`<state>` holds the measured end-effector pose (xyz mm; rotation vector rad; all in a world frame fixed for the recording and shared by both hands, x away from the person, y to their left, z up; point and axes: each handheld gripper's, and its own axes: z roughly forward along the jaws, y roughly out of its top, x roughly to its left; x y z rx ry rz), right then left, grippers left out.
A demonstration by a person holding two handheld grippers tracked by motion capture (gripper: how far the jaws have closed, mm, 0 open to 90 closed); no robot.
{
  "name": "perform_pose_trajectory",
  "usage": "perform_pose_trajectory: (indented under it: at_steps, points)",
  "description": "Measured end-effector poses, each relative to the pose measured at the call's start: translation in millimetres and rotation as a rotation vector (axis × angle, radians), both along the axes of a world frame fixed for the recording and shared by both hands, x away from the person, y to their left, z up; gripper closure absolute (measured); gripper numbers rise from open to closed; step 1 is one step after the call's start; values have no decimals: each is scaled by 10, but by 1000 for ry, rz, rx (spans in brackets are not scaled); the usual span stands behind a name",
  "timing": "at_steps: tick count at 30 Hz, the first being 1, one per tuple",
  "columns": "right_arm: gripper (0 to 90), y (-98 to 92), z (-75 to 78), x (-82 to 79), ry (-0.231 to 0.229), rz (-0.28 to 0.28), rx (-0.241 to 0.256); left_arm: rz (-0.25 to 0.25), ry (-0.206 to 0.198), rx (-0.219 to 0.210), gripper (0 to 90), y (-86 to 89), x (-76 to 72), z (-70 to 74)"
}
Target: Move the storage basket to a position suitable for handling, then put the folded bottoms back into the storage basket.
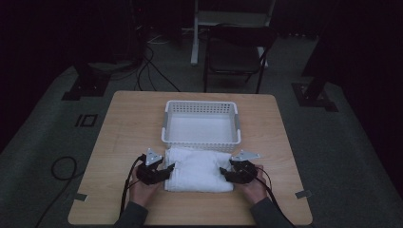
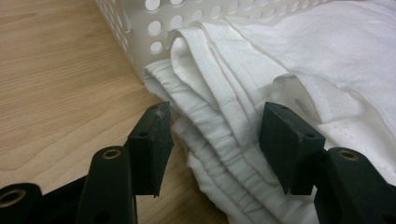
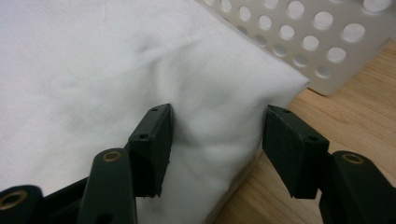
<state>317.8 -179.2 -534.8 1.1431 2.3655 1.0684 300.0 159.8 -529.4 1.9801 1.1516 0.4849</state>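
Observation:
A folded white cloth [image 1: 198, 169] lies on the wooden table just in front of a white perforated basket [image 1: 201, 138]. My left gripper [image 1: 167, 169] is open at the cloth's left end; in the left gripper view its jaws straddle the layered, hemmed edges of the cloth [image 2: 219, 140]. My right gripper [image 1: 224, 172] is open at the cloth's right end, its jaws either side of the smooth folded corner of the cloth [image 3: 205, 116]. The basket's wall [image 2: 140, 28] and the same basket [image 3: 317, 42] stand right behind the cloth in both gripper views.
The basket's inside is bare. The table [image 1: 128, 123] has free wood to the left and right of the basket. Beyond the table stand a dark chair [image 1: 235, 52] and cables on the floor [image 1: 152, 71].

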Motion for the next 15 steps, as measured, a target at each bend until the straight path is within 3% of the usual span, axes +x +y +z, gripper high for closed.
perform_pose_trajectory:
  at_steps: [6,8,11,15]
  points:
    - [416,2,-3,-10,-6,-3,-7,32,-27,-15,396,23,-45,144]
    - [415,3,-2,-11,-6,-4,-9,38,-43,-49,361,32,-59,218]
    - [411,1,-5,-6,-3,-5,-8,18,-54,-111,322,23,-62,319]
    - [409,0,-8,-12,-6,-8,-7,-19,-67,-131,249,-66,-55,408]
